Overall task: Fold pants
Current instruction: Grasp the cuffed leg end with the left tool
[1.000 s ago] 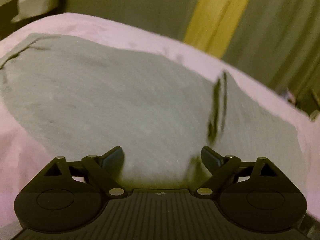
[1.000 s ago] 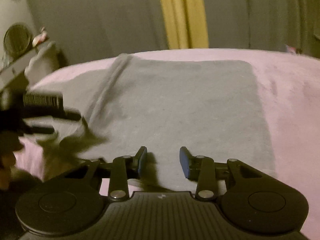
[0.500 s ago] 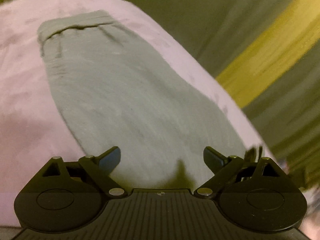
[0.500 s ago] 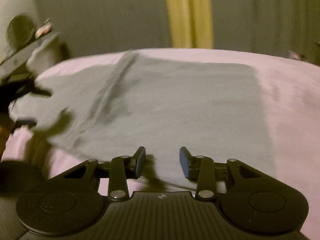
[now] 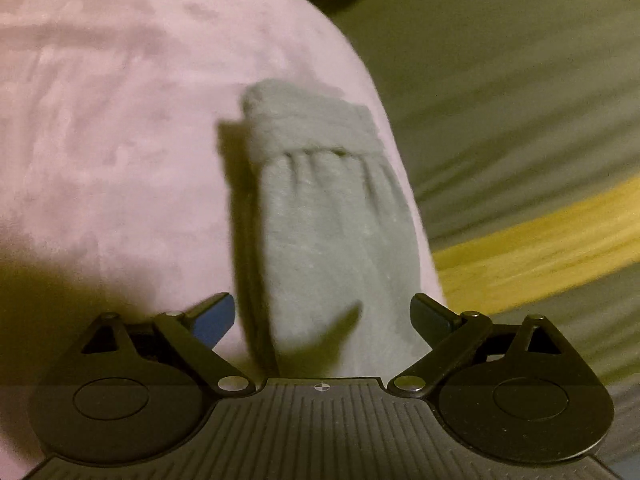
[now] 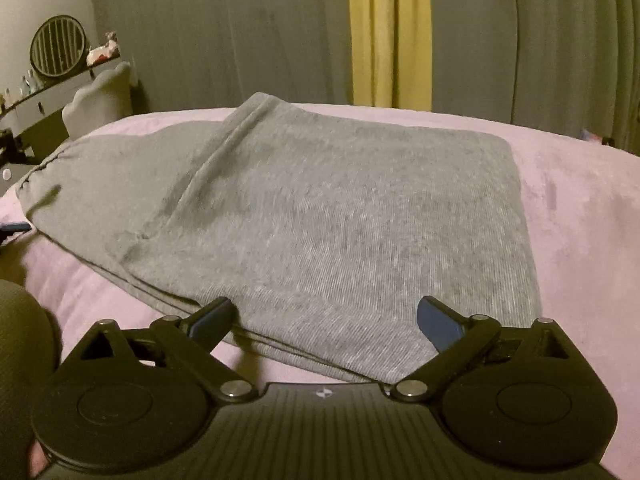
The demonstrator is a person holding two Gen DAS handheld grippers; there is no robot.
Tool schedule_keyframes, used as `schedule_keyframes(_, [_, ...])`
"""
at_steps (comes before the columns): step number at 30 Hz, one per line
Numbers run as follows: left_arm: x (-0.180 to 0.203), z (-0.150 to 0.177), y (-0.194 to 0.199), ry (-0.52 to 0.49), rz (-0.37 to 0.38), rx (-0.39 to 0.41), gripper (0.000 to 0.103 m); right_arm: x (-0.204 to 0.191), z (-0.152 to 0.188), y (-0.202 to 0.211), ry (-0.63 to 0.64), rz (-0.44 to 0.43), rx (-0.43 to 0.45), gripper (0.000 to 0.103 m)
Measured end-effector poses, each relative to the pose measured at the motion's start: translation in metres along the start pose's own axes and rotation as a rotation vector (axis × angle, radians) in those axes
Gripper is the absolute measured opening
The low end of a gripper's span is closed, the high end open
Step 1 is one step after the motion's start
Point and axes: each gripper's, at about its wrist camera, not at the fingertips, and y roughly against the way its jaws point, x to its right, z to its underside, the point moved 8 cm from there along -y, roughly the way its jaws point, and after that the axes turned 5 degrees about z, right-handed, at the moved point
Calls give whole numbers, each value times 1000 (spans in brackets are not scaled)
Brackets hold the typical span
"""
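Grey pants (image 6: 320, 216) lie flat on a pink blanket (image 6: 580, 216), folded lengthwise, with a seam ridge running from the far edge toward the near left. In the left wrist view the pants (image 5: 336, 216) run away from me, the gathered waistband at the far end. My left gripper (image 5: 322, 316) is open, its fingers on either side of the near end of the pants. My right gripper (image 6: 326, 318) is open, just above the near edge of the pants. Neither holds anything.
Grey curtains with a yellow strip (image 6: 390, 32) hang behind the bed. A white scalloped chair back (image 6: 100, 100) and a shelf with a round fan (image 6: 58, 52) stand at the far left. A dark rounded object (image 6: 24, 340) sits at the near left.
My left gripper has swung round to the end of the pants and now looks along their length. My right gripper's jaws have opened wider. The left gripper has left the right view.
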Motion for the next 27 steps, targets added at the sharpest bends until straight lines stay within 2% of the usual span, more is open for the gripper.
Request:
schedule_keyframes(2, [-2,-7,-1,10,25,7,99,4,0,2,-26,-14,8,99])
schedule_keyframes(8, [8,-10,-11,-87,72,-8,100,3,0,-2,-30,-16,16,99])
schedule_keyframes(10, [7,-15,-21,-70,91,-15,100,3,-1,-2,-31,-17,17,99])
schedule_keyframes(18, [-10,-34,-21,93,295,36,100,3,-1,-2,-33,-19,18,99])
schedule_keyframes(24, [-6,-38,-23,75,413,13,98,4,-1,-3,-31,-18,19,99])
schedule_keyframes(27, [-8,-40,-33,86,428,1,94,4,-1,-3,-29,-16,20,99])
